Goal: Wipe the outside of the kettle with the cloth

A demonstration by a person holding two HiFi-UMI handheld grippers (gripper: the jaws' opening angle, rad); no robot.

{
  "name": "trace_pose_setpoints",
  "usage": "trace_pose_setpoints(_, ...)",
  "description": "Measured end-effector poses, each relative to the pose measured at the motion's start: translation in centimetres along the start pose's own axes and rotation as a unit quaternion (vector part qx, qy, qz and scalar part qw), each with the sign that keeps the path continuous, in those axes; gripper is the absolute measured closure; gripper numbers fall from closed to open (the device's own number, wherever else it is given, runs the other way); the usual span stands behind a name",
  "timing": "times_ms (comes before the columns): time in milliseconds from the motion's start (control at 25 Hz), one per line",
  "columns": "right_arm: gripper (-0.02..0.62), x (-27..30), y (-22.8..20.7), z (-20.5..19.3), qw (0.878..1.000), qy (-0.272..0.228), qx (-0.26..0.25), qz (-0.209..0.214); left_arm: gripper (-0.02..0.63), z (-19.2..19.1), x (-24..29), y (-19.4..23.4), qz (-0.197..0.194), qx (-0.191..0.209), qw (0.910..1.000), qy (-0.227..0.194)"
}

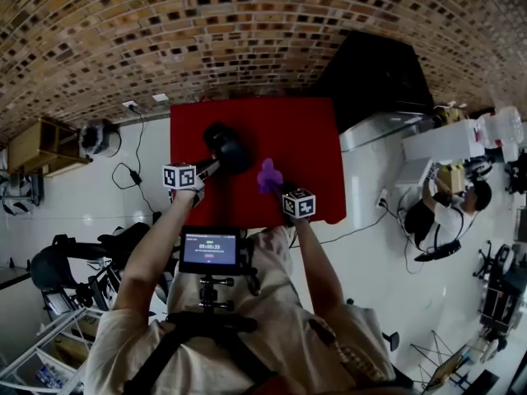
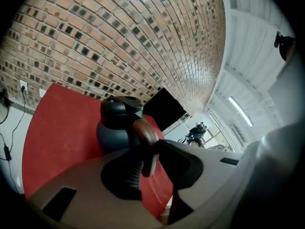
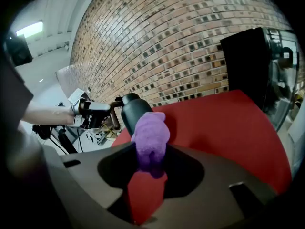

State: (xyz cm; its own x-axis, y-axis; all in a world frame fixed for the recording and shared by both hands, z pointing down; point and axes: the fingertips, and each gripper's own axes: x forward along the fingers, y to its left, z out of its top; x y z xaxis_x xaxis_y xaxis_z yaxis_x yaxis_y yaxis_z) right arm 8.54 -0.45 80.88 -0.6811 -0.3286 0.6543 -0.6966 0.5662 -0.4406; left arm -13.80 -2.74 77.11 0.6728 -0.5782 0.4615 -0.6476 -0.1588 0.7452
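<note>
Left tongs (image 2: 145,160) pinch the glossy brown handle (image 2: 143,130) of the rounded dark kettle (image 2: 112,133) over the red bench (image 1: 305,138). Right tongs (image 3: 150,165) pinch a purple cloth (image 3: 151,135) beside it. Its fuzzy nap shows only in the right gripper view.

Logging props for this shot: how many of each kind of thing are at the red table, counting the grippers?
Kettle: 1
Cloth: 1
Left hand-held gripper, right hand-held gripper: 2
Total: 4
</note>
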Motion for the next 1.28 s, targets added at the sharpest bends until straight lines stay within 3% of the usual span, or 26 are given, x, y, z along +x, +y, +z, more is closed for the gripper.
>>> trace_pose_setpoints(160,0.431,0.0,-0.3,-0.1,1.000,-0.001,0.007,-0.002,0.500,0.7,1.0,-1.0,-0.005,0.018,0.9998,0.008)
trace_pose_setpoints(440,0.431,-0.5,-0.3,-0.3,1.000,-0.004,0.020,0.002,0.506,1.7,4.7,-4.2,-0.046,0.005,0.9989,0.008)
trace_pose_setpoints(600,0.431,-0.5,-0.7,-0.3,1.000,-0.001,0.028,0.003,0.511,2.0,4.8,-3.9,-0.048,-0.003,0.9988,-0.001)
trace_pose_setpoints(760,0.431,0.5,-0.5,0.2,1.000,0.003,0.019,0.008,0.511,1.6,1.9,-2.1,-0.050,-0.043,0.9976,-0.019)
trace_pose_setpoints(960,0.430,2.3,1.2,2.0,1.000,0.007,-0.004,0.005,0.509,-2.1,-2.5,0.0,-0.053,-0.101,0.9924,-0.045)
trace_pose_setpoints(1160,0.430,4.9,5.5,5.1,0.998,0.018,-0.060,0.020,0.505,-6.6,-5.4,2.9,-0.049,-0.188,0.9767,-0.091)
trace_pose_setpoints(1280,0.430,7.8,7.8,4.9,0.992,0.055,-0.109,0.037,0.492,-10.7,-6.4,4.7,-0.052,-0.251,0.9607,-0.107)
